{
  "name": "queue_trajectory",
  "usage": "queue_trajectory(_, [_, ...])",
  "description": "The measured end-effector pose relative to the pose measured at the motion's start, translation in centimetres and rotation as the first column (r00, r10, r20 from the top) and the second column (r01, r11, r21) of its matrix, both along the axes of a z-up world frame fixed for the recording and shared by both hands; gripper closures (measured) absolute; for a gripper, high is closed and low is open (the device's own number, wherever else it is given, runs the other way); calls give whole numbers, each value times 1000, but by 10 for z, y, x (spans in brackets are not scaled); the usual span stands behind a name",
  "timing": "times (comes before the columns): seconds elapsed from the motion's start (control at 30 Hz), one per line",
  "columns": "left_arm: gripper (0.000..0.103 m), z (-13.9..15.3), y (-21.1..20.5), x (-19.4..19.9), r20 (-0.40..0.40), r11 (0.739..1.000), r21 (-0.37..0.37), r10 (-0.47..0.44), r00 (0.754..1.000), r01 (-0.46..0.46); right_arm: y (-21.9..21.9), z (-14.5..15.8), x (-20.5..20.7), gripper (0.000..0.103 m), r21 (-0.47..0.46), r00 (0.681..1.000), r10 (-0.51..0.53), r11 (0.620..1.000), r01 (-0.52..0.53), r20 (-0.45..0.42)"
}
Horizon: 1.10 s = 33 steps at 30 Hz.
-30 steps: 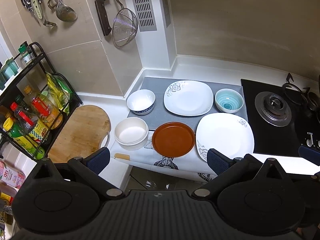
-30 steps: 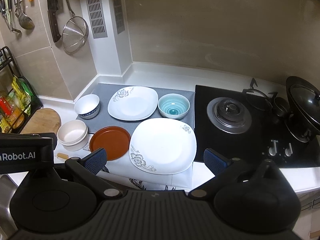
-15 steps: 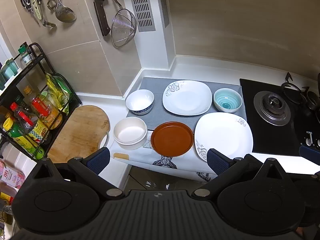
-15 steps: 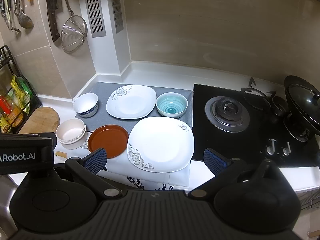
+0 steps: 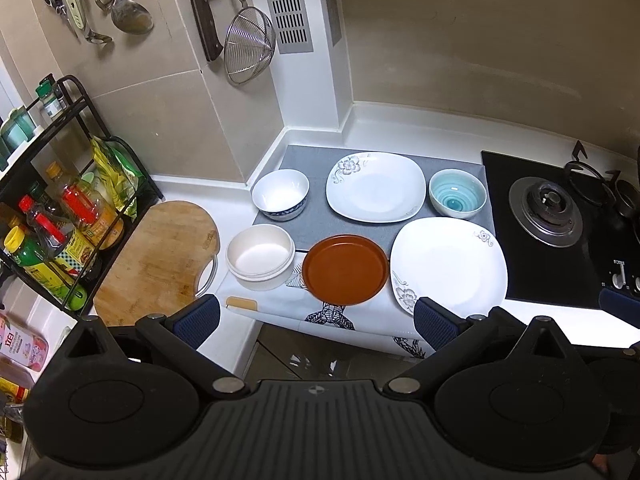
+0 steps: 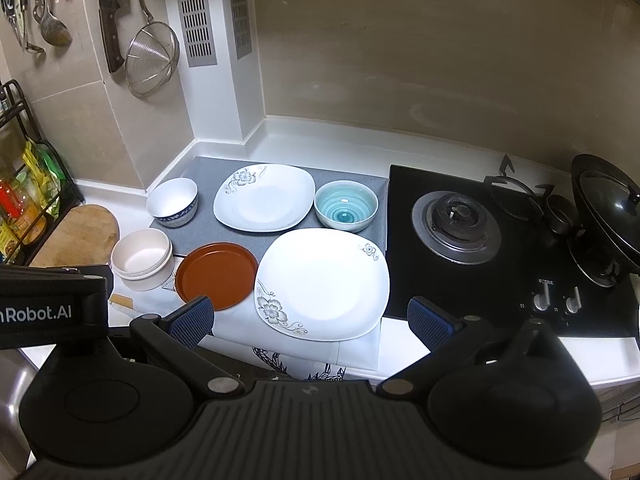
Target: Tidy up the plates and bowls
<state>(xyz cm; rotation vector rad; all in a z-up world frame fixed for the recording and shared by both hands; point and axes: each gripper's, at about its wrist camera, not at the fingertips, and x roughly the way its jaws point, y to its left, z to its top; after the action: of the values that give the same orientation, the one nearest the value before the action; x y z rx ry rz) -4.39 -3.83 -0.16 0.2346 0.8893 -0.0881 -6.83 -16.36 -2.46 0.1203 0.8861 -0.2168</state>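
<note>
On the counter lie a large white square plate [image 5: 448, 264] [image 6: 324, 284], a smaller white flowered plate [image 5: 376, 186] [image 6: 264, 198], a brown round plate [image 5: 346, 269] [image 6: 217, 275], a teal bowl [image 5: 457, 198] [image 6: 346, 205], a white bowl with a blue foot [image 5: 281, 195] [image 6: 173, 201] and cream stacked bowls [image 5: 261, 256] [image 6: 142, 258]. My left gripper [image 5: 316, 320] is open and empty, above the counter's front edge before the brown plate. My right gripper [image 6: 310, 320] is open and empty, over the near edge of the large plate.
A gas hob [image 6: 458, 226] with a lidded wok [image 6: 608, 208] stands to the right. A wooden cutting board [image 5: 156, 256] and a black rack of bottles [image 5: 60, 216] are to the left. Utensils, a cleaver and a strainer [image 5: 250, 46] hang on the wall.
Both views have shifted only slightly; the dishes sit a little lower and left in the right wrist view. Nothing was taken hold of or moved.
</note>
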Motion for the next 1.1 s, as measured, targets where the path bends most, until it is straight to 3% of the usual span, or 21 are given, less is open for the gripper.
queue_trajectory(0.43, [0, -14, -1, 17, -34, 1000, 24, 9, 999, -8, 0, -17, 19, 0, 29, 999, 12, 1000, -11, -40])
queue_trajectory(0.73, [0, -34, -10, 62, -65, 998, -3, -59, 996, 59, -13, -41, 56, 0, 49, 997, -27, 998, 31, -78])
queue_trajectory(0.87, [0, -64, -12, 95, -94, 990, -88, -117, 989, 109, -24, -67, 73, 0, 41, 1000, -23, 999, 24, -20])
queue_trajectory(0.97, [0, -101, -17, 115, -80, 973, -128, -205, 976, 194, -49, -98, 77, 0, 101, 999, 2, 995, -8, 51])
queue_trajectory(1.1, [0, -161, -17, 156, -247, 955, -223, -250, 936, 196, -84, -132, 80, 0, 99, 999, -10, 995, 5, 47])
